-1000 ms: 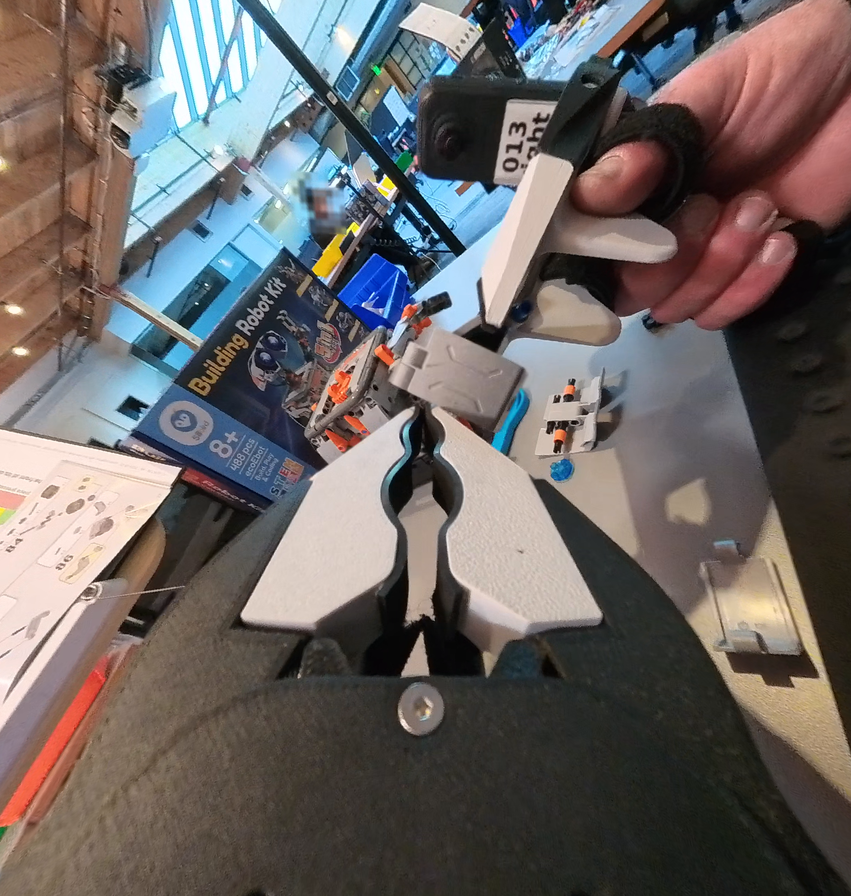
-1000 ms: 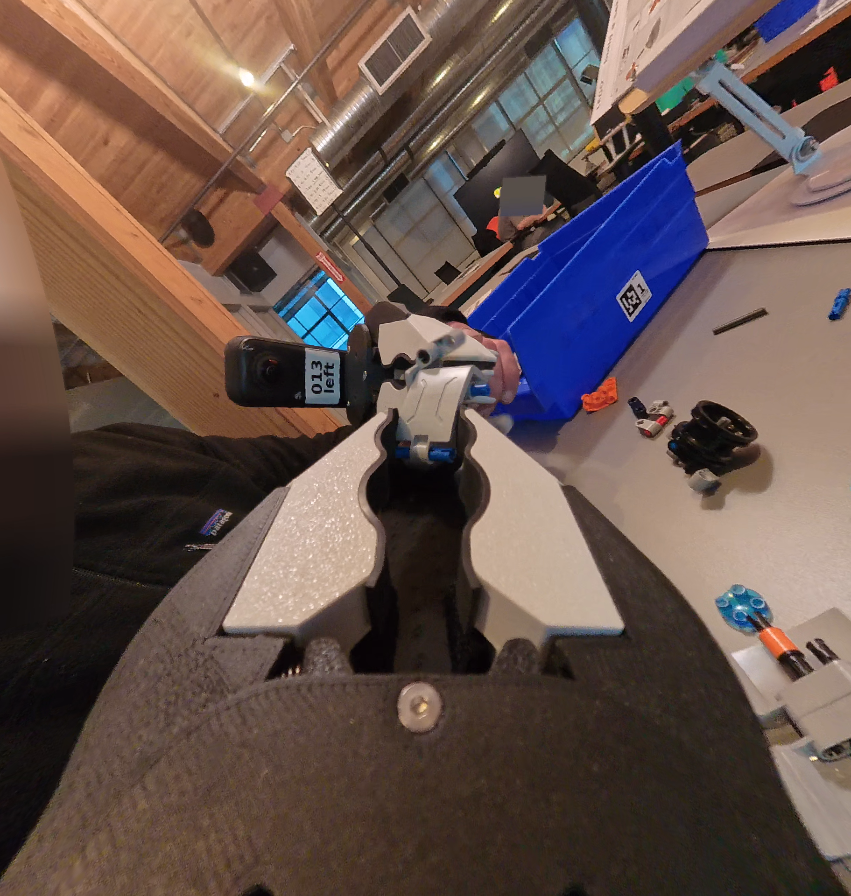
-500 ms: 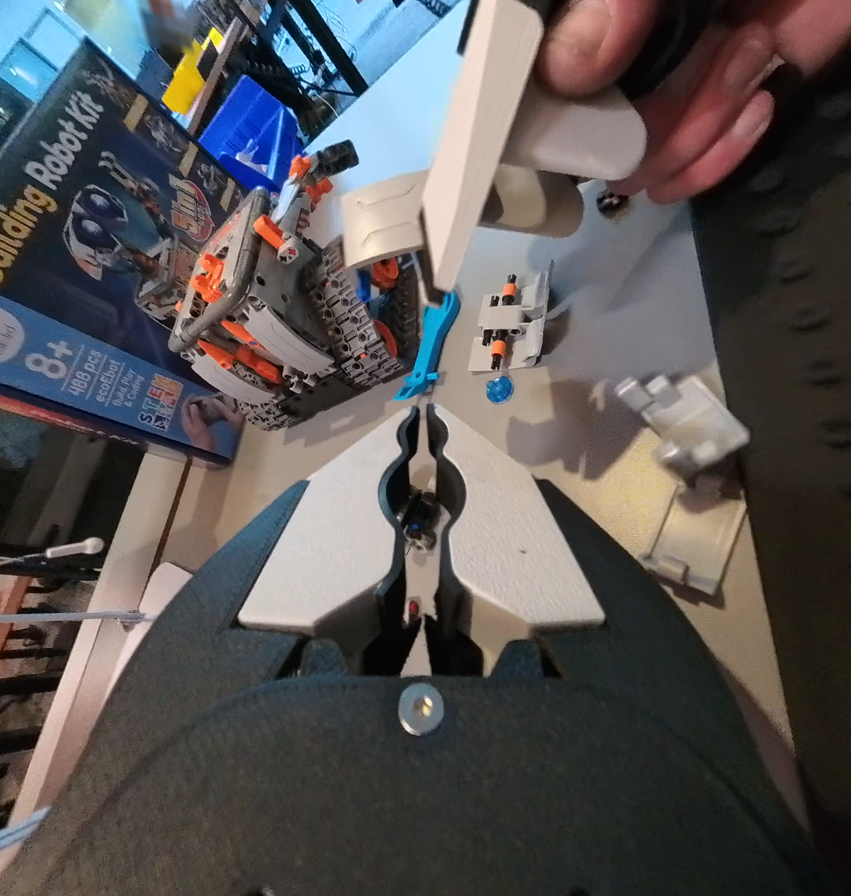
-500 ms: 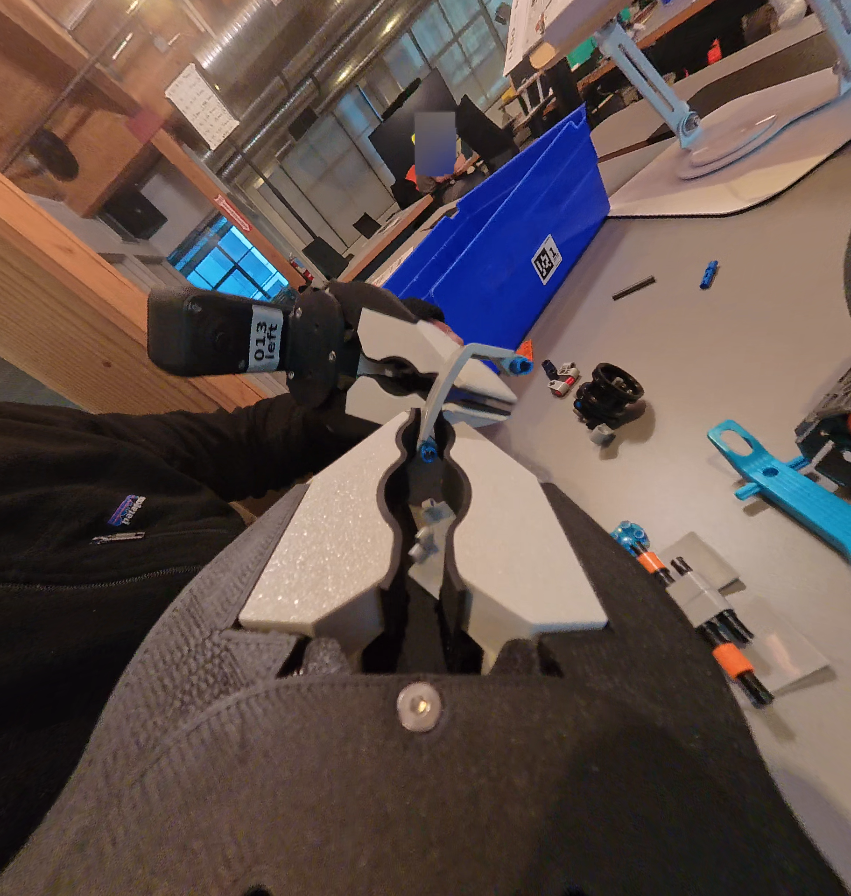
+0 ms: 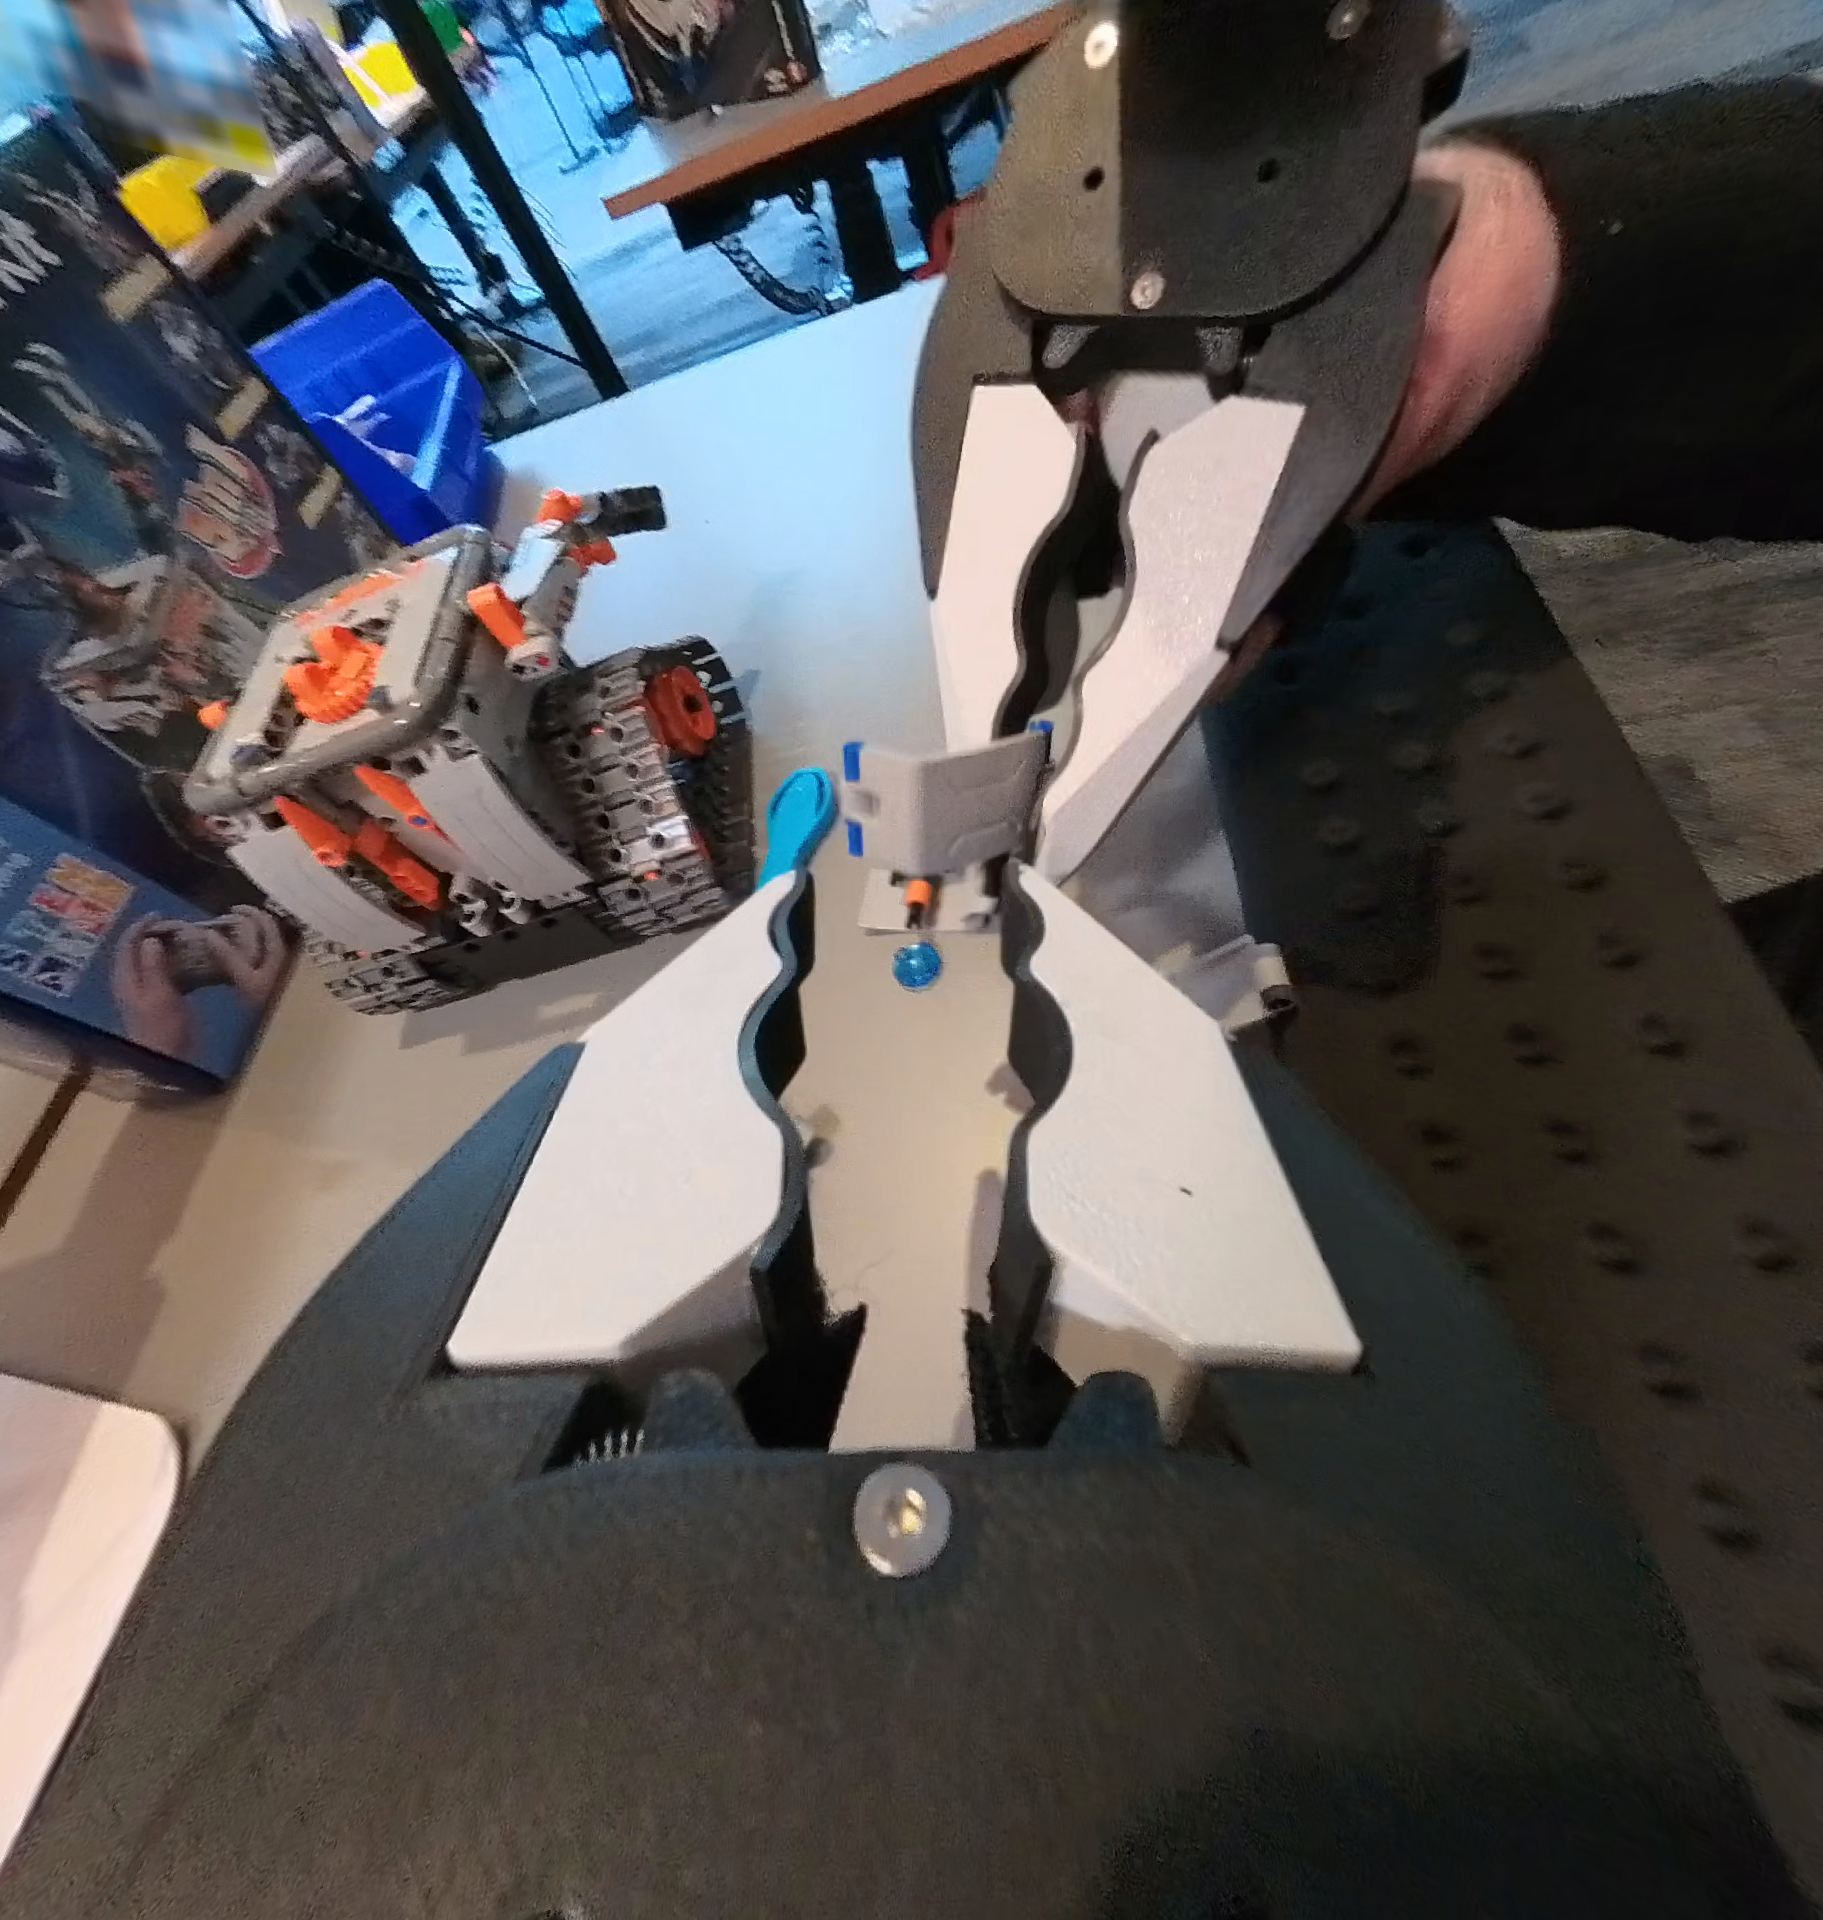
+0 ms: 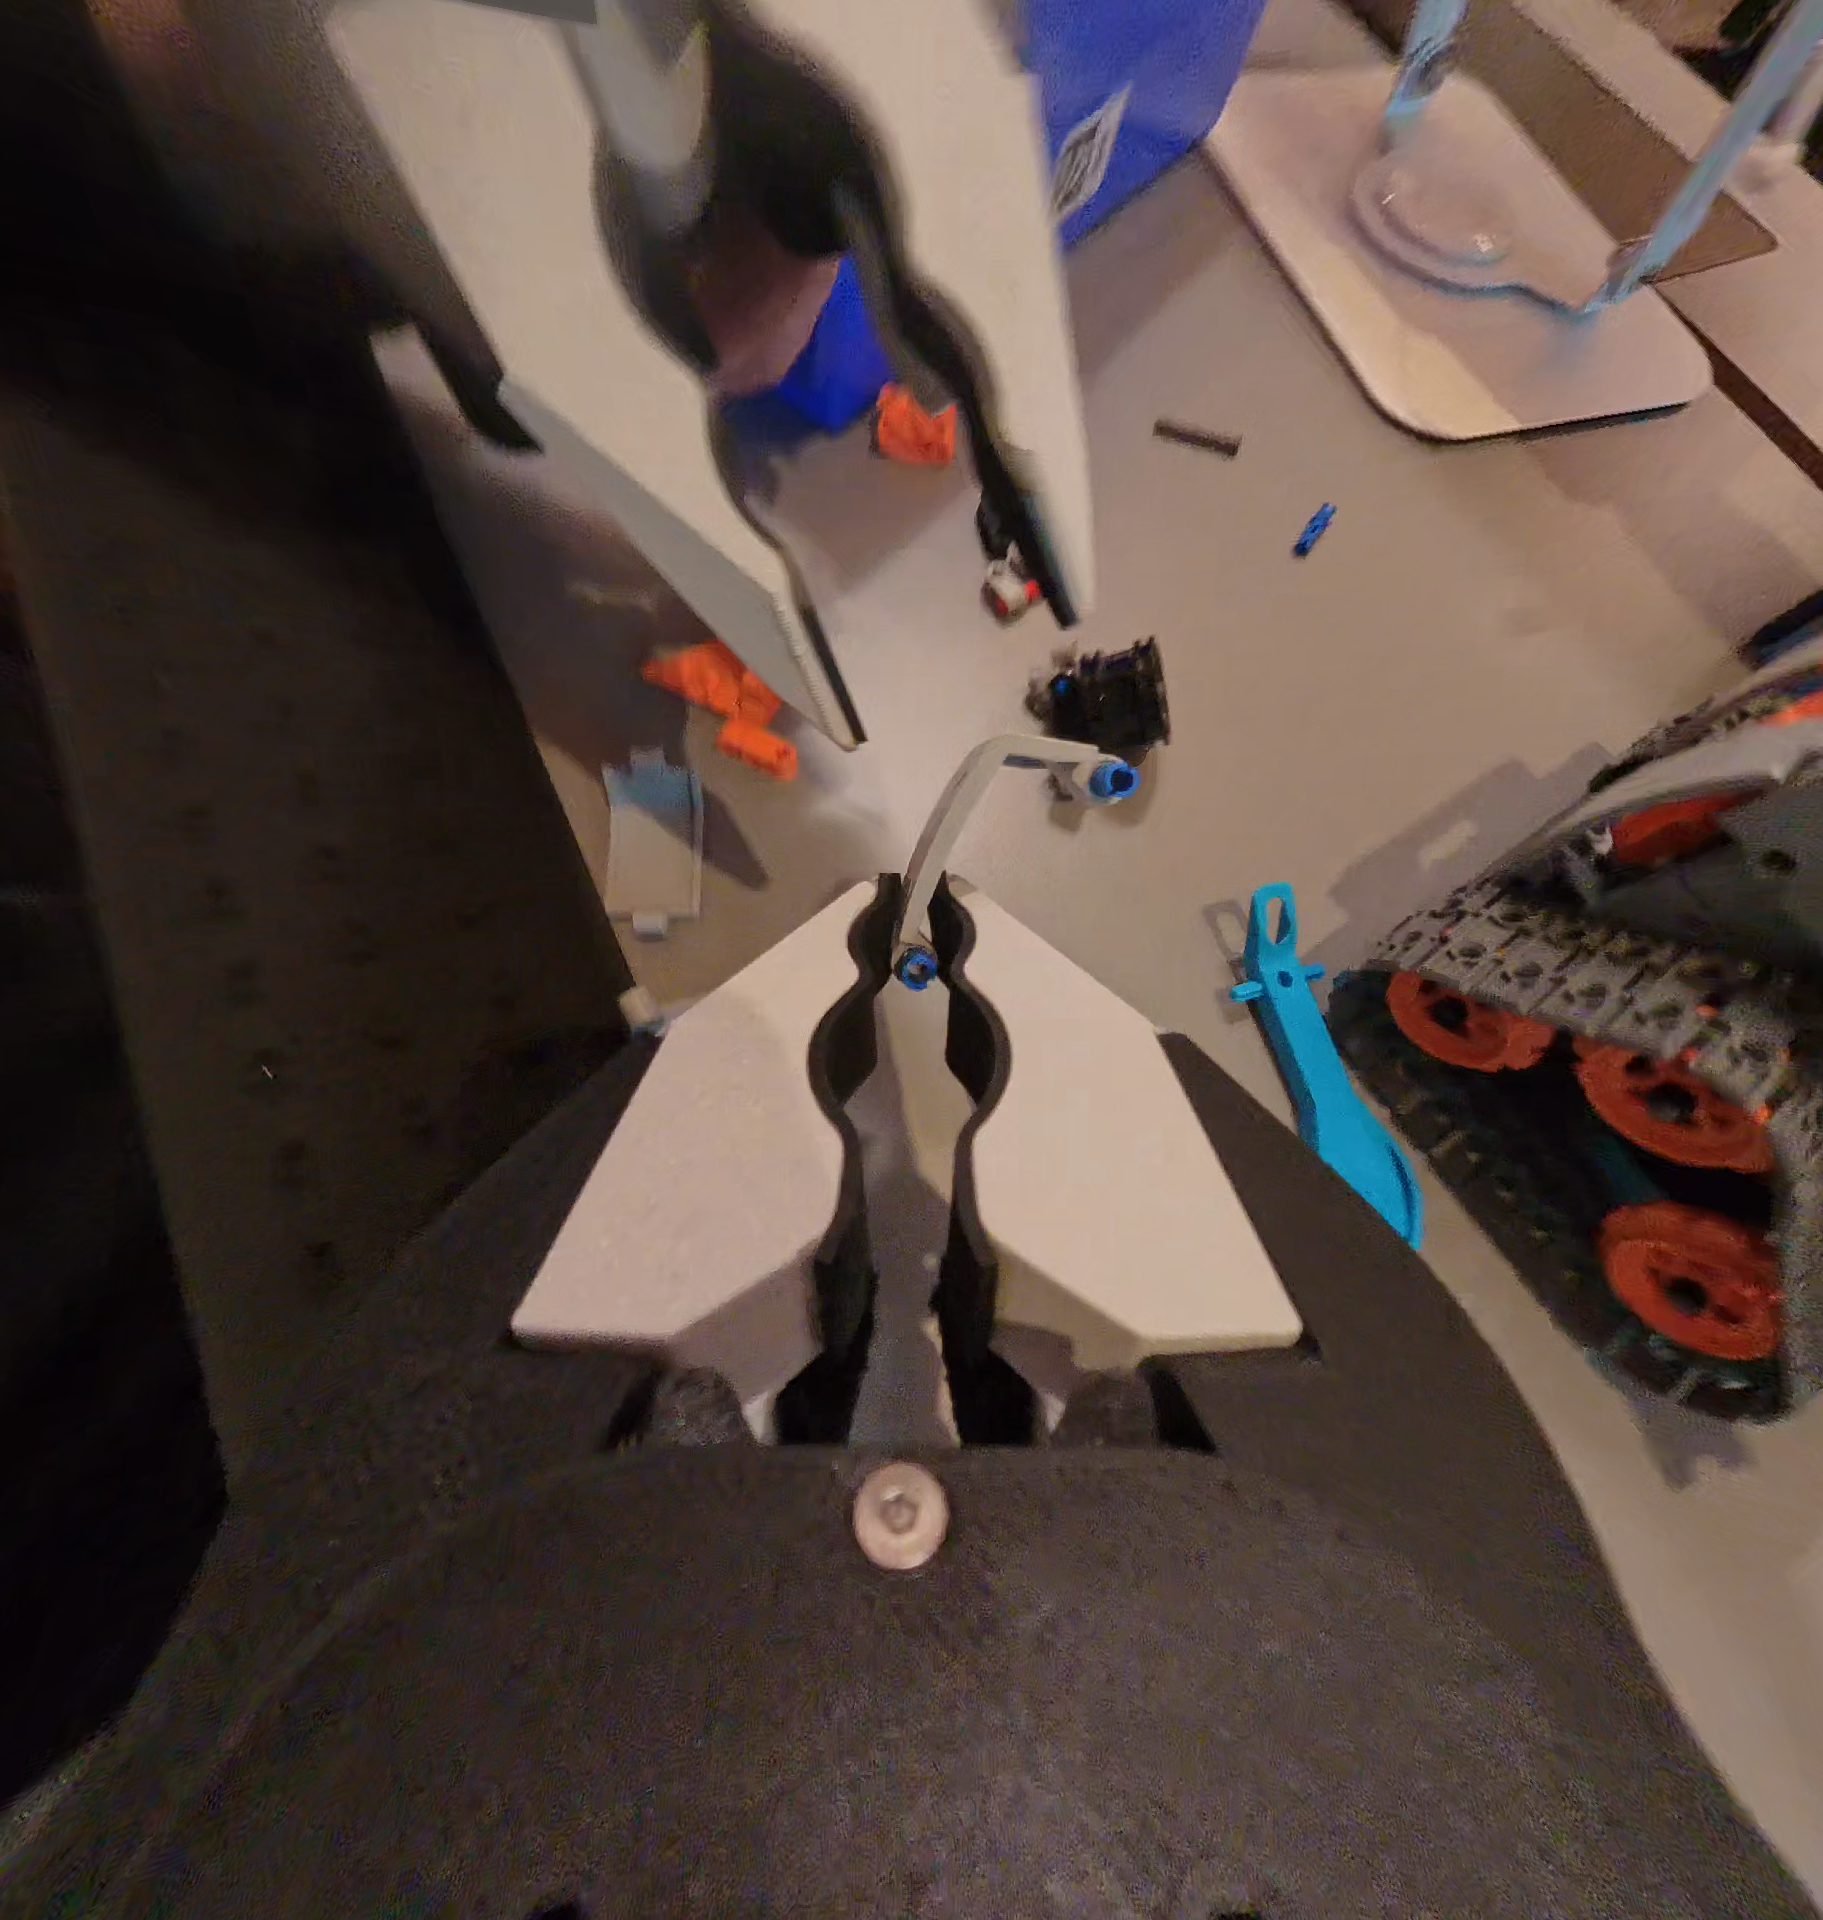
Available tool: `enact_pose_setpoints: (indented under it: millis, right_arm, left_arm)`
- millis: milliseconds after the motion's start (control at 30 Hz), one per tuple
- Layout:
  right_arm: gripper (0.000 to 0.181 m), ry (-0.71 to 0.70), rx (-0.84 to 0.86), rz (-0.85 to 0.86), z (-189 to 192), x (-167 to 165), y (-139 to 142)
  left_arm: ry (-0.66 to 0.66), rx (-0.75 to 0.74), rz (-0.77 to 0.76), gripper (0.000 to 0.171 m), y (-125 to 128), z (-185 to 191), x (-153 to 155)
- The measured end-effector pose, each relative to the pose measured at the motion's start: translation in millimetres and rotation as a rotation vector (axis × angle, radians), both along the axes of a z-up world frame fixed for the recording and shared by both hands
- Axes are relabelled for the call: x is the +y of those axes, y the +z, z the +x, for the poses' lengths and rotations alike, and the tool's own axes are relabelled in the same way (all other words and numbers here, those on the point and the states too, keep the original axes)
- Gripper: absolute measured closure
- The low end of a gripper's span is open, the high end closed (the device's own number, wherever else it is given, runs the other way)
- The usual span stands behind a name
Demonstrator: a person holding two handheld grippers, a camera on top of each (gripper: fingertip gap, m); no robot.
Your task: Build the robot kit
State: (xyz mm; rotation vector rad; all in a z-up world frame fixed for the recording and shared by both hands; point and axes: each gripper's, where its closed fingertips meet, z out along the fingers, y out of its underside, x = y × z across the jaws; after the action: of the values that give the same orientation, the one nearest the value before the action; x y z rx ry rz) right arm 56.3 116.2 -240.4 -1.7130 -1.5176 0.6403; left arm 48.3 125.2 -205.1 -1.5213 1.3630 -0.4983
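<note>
Right tool [image 6: 912,894] clamped on curved grey plastic panel with blue pins [image 6: 954,821], long axis pointing ahead toward empty, spread left tool [image 5: 907,883], tracked orange-wheeled brick robot [image 6: 1655,1060] rightward.

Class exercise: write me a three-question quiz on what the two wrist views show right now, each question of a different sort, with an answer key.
1. True or false: the left gripper is open, with nothing between its fingers.
2. What does the right gripper hold? A) the turquoise tool B) the bent grey panel with blue pins C) the black wheel piece
3. Fill in: the tracked model has ______ wheels inside its dark treads.

Key: 1 true. 2 B; the jaws pinch the panel's lower end. 3 orange.
</note>
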Motion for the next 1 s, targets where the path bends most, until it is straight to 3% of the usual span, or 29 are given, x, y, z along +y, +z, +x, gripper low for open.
enact_pose_setpoints:
  millis: [233, 367, 467, 667, 767, 933, 967, 1000]
  right_arm:
    - [0.177, 0.212, -0.199, 0.129, -7, -20, -15]
    - [0.177, 0.352, -0.216, 0.158, -8, -33, -14]
    - [0.177, 0.401, -0.177, 0.129, -8, -36, -11]
    - [0.172, 0.346, -0.066, 0.112, -10, -29, 3]
    - [0.16, 0.303, -0.057, 0.223, -7, -24, 11]
    - [0.164, 0.254, -0.162, 0.428, 5, -22, 14]
    - [0.143, 0.214, -0.17, 0.433, 8, -17, 15]
    - [0.14, 0.187, -0.18, 0.416, 12, -14, 14]
  left_arm:
    - [-0.124, 0.185, 0.068, 0.134, -16, 7, -17]
    - [-0.217, 0.265, -0.023, 0.143, -33, 9, -30]
    - [-0.239, 0.222, -0.114, 0.146, -34, 11, -34]
    - [-0.215, 0.135, -0.274, 0.148, -23, 9, -32]
    - [-0.219, 0.06, -0.416, 0.148, -14, 12, -32]
    - [-0.285, 0.039, -0.661, 0.146, -9, 20, -39]
    - [-0.298, 0.051, -0.671, 0.148, -9, 22, -39]
    - [-0.293, 0.068, -0.677, 0.148, -10, 23, -37]
